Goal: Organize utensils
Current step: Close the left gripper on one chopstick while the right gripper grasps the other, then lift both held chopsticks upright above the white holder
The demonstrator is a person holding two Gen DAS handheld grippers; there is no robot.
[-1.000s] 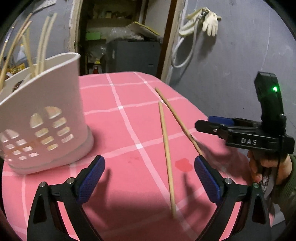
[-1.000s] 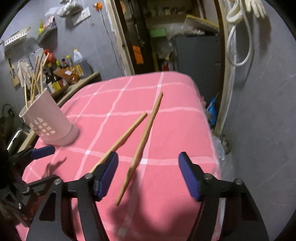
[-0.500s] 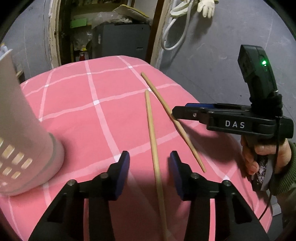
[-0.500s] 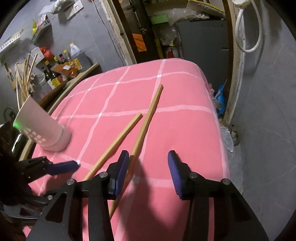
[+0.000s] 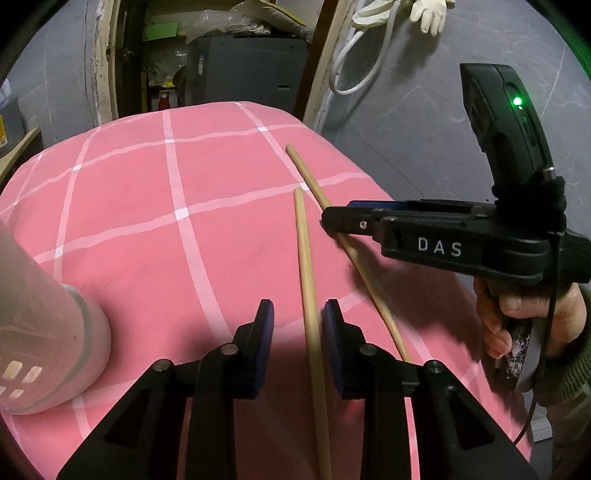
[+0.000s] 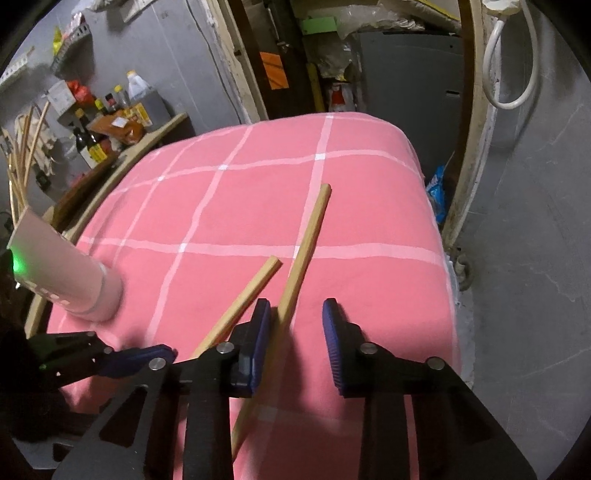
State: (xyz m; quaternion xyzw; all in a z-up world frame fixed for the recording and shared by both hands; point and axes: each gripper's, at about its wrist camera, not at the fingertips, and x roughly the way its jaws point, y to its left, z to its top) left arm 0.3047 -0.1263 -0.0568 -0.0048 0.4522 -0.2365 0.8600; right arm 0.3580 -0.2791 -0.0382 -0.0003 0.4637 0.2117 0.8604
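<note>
While both pairs of jaws are closing, the left gripper (image 5: 298, 325) straddles one chopstick (image 5: 307, 295) near its right pad, and the right gripper (image 6: 295, 325) straddles another chopstick (image 6: 301, 258) beside its left pad, neither clamped.

this looks like a cluttered home utility or storage corner with bare grey walls (image 6: 535, 240). a side shelf (image 6: 122, 155) carries sauce bottles (image 6: 86, 142) and a plastic jug (image 6: 138, 86), and a doorway (image 5: 207, 59) opens onto stacked boxes and bags. a white hose (image 5: 351, 62) and a rubber glove (image 5: 430, 14) hang on the wall beside a table under a pink checked cloth (image 5: 166, 206).
</note>
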